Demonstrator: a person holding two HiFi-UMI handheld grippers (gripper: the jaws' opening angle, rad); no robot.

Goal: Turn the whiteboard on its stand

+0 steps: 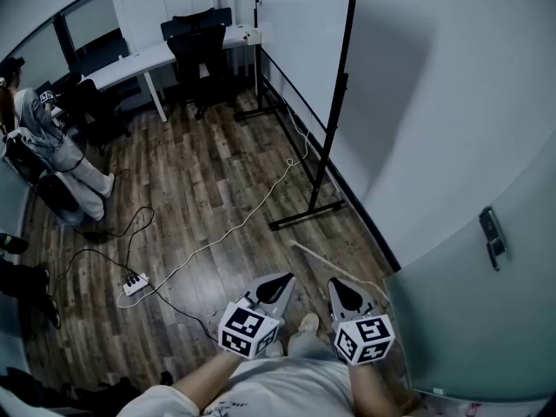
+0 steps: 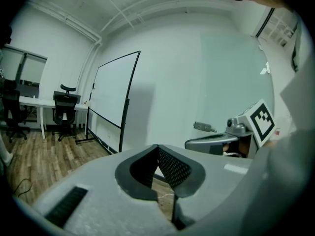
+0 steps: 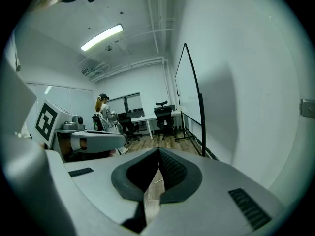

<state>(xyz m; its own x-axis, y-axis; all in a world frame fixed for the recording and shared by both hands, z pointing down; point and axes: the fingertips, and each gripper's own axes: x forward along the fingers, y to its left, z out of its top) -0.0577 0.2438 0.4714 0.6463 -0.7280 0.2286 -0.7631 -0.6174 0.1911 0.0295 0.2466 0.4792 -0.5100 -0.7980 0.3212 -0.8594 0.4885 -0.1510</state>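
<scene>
side by side and low before me: left gripper [image 1: 280,283] and, to its right, right gripper [image 1: 340,287], well apart from the whiteboard [image 1: 300,42]. the whiteboard is ahead on its stand [image 1: 306,208], along the right wall [image 1: 434,76]. the door [image 1: 486,311] is at my right, nearer than the board. at the far end is a desk [image 1: 143,59] with a chair [image 1: 195,46] before it. a person [image 1: 48,142] is far left. on the floor [image 1: 200,189], left of the grippers, lies a power strip [image 1: 133,283], and a cable [image 1: 252,208] runs toward the stand.
</scene>
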